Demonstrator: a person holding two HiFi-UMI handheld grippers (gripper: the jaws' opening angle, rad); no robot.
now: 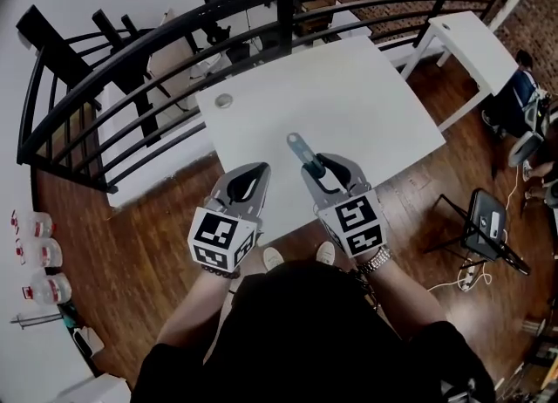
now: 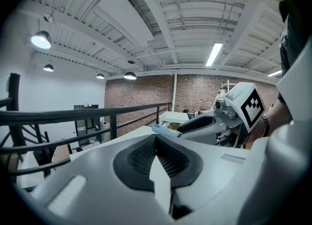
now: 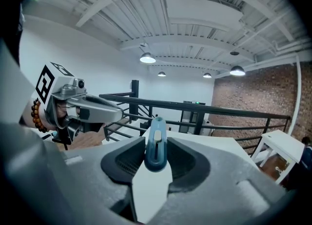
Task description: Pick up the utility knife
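Blue-grey knife (image 3: 156, 143): clamped between the jaws of the right gripper (image 1: 321, 164), handle end in the pads, the other end sticking out forward past the fingertips. In the head view it hangs over the near edge of the white table (image 1: 366, 105), and it appears clear of the top, not resting on it.

Left gripper (image 1: 259, 170): jaws closed together, nothing between them; held just beside the right gripper, apart from it and from the knife.

Task status, as judged: grasp made and lift apparently done; the pickup looks complete or nearly so. Left to do, at most: hold it steady.

Table top: bare except for a small round disc (image 1: 225, 100) near the far left corner.

Edges: near table edge lies directly under the grippers; black railing (image 1: 174, 35) curves round behind the far side, well apart from both grippers.

Open room: free air above and ahead of the knife. Second white table (image 1: 475, 39) stands far right, beyond the railing; wooden floor (image 1: 131, 244) on either side.
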